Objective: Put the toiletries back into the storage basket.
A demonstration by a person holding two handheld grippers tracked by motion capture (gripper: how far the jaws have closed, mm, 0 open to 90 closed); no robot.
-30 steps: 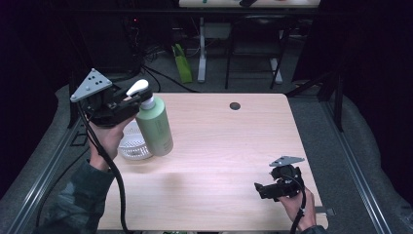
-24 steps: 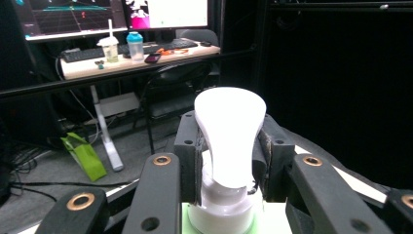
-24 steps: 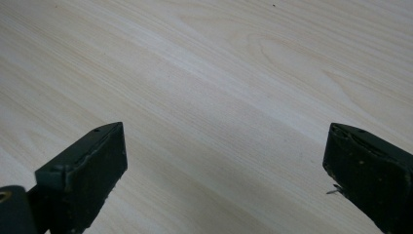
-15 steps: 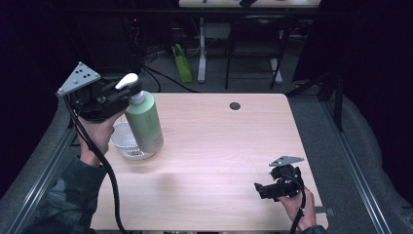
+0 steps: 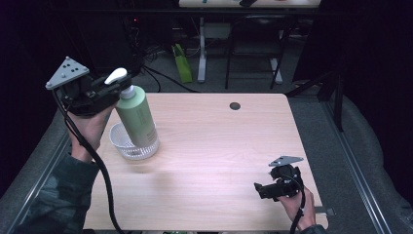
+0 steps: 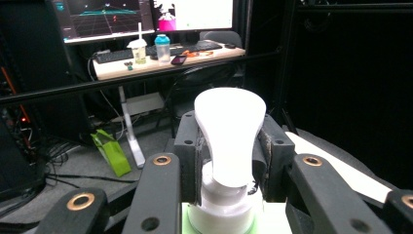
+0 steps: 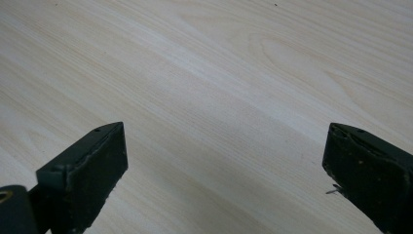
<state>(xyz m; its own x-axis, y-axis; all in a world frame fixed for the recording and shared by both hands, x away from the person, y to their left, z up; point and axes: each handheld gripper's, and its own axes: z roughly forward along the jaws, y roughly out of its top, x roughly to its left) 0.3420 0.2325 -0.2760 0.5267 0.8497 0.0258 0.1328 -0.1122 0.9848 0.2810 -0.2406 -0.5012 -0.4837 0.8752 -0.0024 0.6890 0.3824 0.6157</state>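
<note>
A green pump bottle [image 5: 138, 118] is held by its white pump head [image 6: 229, 134] in the left hand-held gripper [image 5: 108, 88], whose jaws are closed on the neck below the spout. The bottle is tilted, its base lowered into or just above a white perforated basket [image 5: 127, 145] at the left side of the bench [image 5: 219, 146]; contact between base and basket cannot be told, as the basket's far wall is hidden behind the bottle. The right hand-held gripper [image 5: 265, 189] is kept low near the bench's right front corner, its jaws spread wide over bare wood with nothing between them. A dark round hole [image 5: 235, 106] is seen near the far edge of the bench. Beyond the bench a green bag [image 5: 182, 69] is leaned by a desk leg on the floor. The bottle's body is cut off in the left gripper view.
</note>
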